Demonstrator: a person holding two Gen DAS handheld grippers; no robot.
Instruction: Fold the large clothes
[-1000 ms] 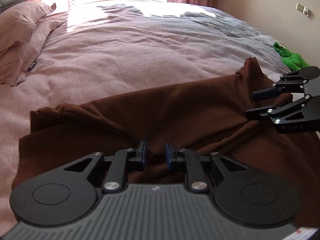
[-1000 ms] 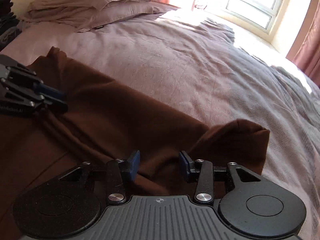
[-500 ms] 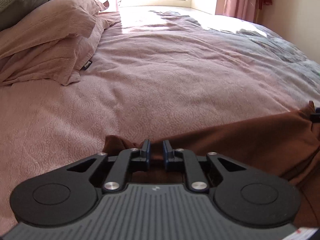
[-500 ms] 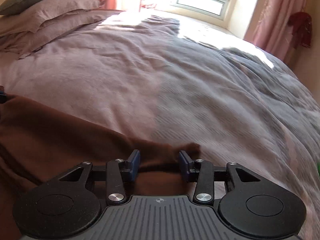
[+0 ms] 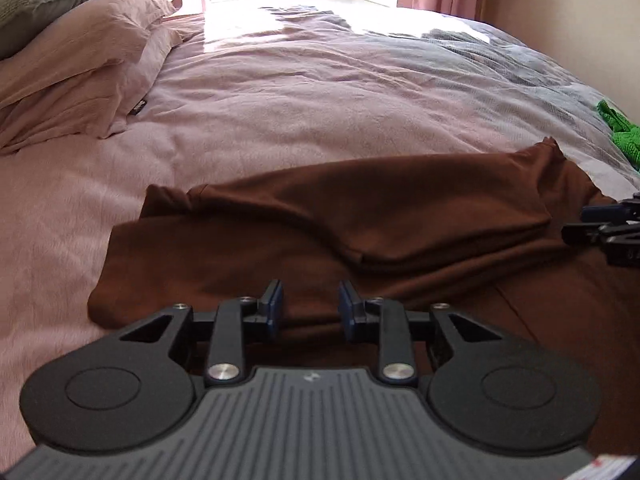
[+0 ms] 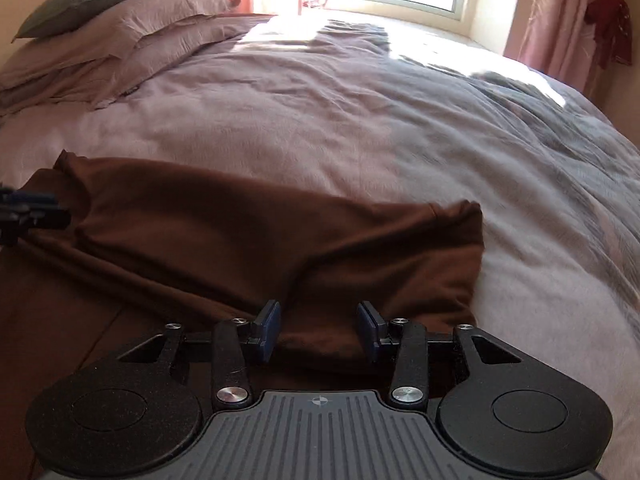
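Left gripper (image 5: 309, 307) – jaws opening, brown garment (image 5: 400, 208) beneath gap, pads clear of it. Right gripper (image 6: 319, 330) spread partway; cloth fold bunched between pads, contact unclear. Garment lies folded over on pink duvet (image 5: 300, 112) of bed. Pillow (image 5: 80, 64) tag writing unreadable.

The brown garment (image 5: 400, 208) runs under the gripper body; green cloth (image 5: 624, 136) is cut off.
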